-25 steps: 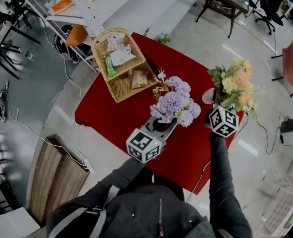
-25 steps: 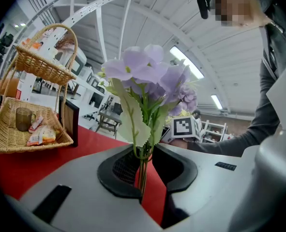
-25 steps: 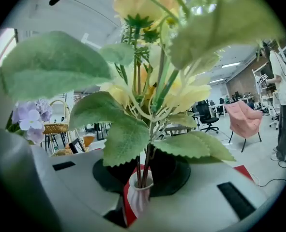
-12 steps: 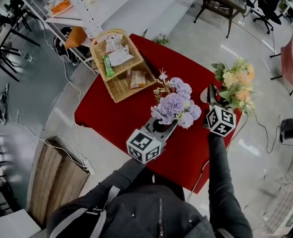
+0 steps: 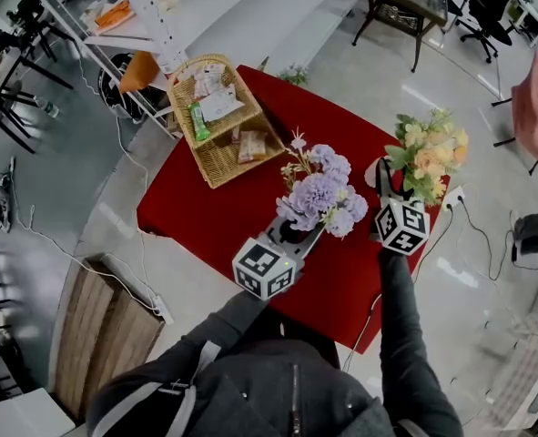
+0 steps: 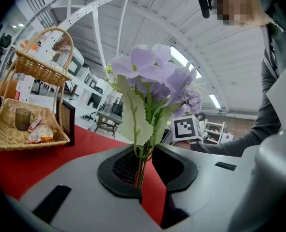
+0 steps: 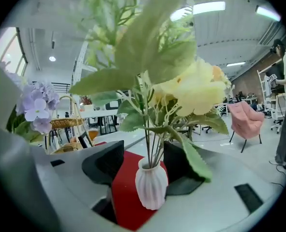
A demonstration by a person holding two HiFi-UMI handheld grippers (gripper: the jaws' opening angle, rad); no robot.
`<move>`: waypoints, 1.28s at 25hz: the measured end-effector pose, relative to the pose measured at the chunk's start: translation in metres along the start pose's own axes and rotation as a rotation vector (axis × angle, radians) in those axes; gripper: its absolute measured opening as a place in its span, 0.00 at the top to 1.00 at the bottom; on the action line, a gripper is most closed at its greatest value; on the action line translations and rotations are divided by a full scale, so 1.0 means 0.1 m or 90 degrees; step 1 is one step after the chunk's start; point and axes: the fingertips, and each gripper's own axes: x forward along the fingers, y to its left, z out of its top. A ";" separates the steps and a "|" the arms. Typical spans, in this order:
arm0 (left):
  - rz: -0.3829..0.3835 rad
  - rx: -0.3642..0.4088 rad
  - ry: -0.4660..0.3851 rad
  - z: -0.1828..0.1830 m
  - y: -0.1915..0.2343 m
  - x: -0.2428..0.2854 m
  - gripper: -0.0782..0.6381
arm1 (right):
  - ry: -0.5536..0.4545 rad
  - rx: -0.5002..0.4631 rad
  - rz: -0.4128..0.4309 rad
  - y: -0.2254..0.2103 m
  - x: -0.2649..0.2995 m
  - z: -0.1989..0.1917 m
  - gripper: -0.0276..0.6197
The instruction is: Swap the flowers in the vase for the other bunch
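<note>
A purple flower bunch (image 5: 323,194) is held over the red table (image 5: 205,212) by my left gripper (image 5: 298,232), which is shut on its green stems (image 6: 141,163). In the left gripper view the blooms (image 6: 155,74) rise above the jaws. A yellow and peach bunch (image 5: 428,153) stands in a small white ribbed vase (image 7: 151,185) at the table's right edge. My right gripper (image 7: 143,161) has its jaws opening wide. The vase and the stems (image 7: 152,146) stand between the jaws, and the pads touch neither. In the head view its marker cube (image 5: 401,227) sits just in front of the vase.
A two-tier wicker basket (image 5: 218,121) with packets stands at the table's far left corner, also seen as the basket (image 6: 29,124) in the left gripper view. A small plant (image 5: 296,69) lies at the far table edge. A pink chair (image 7: 244,120) stands beyond on the floor.
My right gripper's jaws have opened off the yellow bunch's stems, and the bunch stays in the vase. The left gripper with the purple bunch has not moved.
</note>
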 end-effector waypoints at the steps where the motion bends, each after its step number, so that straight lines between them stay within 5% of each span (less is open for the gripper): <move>1: -0.001 0.001 0.000 0.00 -0.01 -0.01 0.78 | 0.000 0.001 -0.001 0.01 -0.03 0.00 0.62; 12: -0.012 0.017 0.004 -0.04 -0.09 -0.03 0.78 | 0.014 0.026 0.007 0.13 -0.32 -0.15 0.62; 24: -0.015 0.017 0.008 -0.08 -0.12 -0.02 0.78 | 0.019 0.128 0.076 0.37 -0.86 -0.30 0.62; 32: -0.023 0.009 0.015 -0.06 -0.03 -0.02 0.78 | -0.011 0.181 0.061 0.45 -1.39 -0.18 0.63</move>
